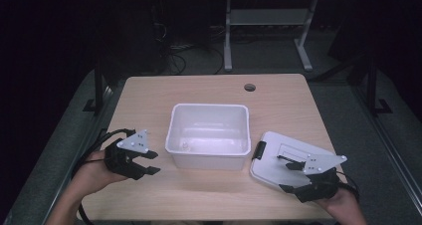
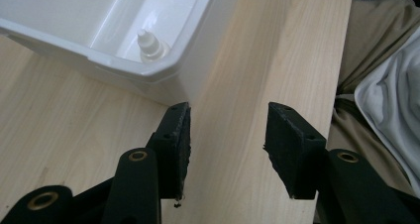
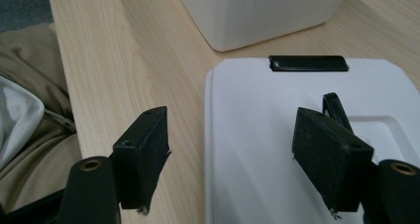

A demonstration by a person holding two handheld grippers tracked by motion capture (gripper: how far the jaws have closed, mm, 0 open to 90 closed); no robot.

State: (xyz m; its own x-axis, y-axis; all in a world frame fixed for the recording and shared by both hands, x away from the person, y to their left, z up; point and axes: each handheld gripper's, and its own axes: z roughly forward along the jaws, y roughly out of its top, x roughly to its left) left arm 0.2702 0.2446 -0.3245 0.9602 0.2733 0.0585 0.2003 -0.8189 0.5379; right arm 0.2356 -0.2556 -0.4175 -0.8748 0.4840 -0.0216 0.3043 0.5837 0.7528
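A white bin [image 1: 209,135] is sitting open near the middle of the wooden table [image 1: 278,95]. A small clear bottle [image 2: 148,43] with a white cap is standing upright inside it, close to the near left corner.

The bin's white lid [image 1: 278,158] is lying flat on the table just right of the bin, apart from it, with a black latch [image 1: 259,150] at the edge facing the bin. The right gripper view is showing the same lid [image 3: 257,135] and latch [image 3: 307,63], with the bin's wall [image 3: 257,11] beyond.

The left gripper [image 1: 149,163] is hovering over the table to the left of the bin, near its near left corner, held in the person's left hand [image 1: 94,172]. Its jaws are standing spread, with nothing between them but bare tabletop; one jaw is sitting just beside the bin's corner [image 2: 168,80], and whether it is touching cannot be told.

The right gripper [image 1: 284,174] is hanging over the near part of the lid, held in the right hand [image 1: 343,202]. Its jaws are also spread wide and gripping nothing: one is lying over the table beside the lid's edge, the other over the lid's top, next to a black handle [image 3: 334,107] on it.
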